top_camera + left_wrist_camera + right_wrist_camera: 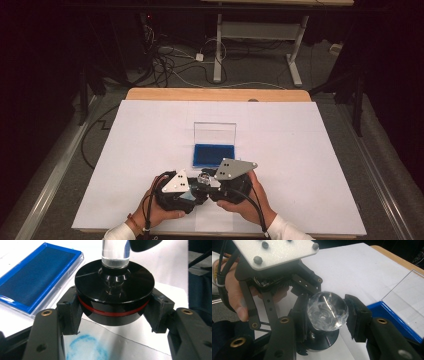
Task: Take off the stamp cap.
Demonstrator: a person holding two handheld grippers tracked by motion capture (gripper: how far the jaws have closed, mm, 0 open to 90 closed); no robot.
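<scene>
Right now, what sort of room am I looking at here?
Probably a lab or workshop set up for recording. A table covered in white paper, loose cables on the floor, and a person working a stamp beside a blue ink pad.

Left gripper (196, 186): black plastic body topped by a grey three-cornered plate (176, 182) carrying dark round screw heads; black cables (148, 205) trail from it past the wrist. Right gripper (216, 176): same black build, with its own grey three-cornered plate (235, 167) and a black cable (256, 207). In the gripper views each jaw is a broad black link pivoted on brass-coloured bushings (46, 312), ending in a blocky, matt dark pad (358, 317). The left gripper's frame shows thin black perforated struts (270, 307). White sleeves (120, 232) cover both forearms; a thin band (133, 222) circles the left wrist.
</scene>
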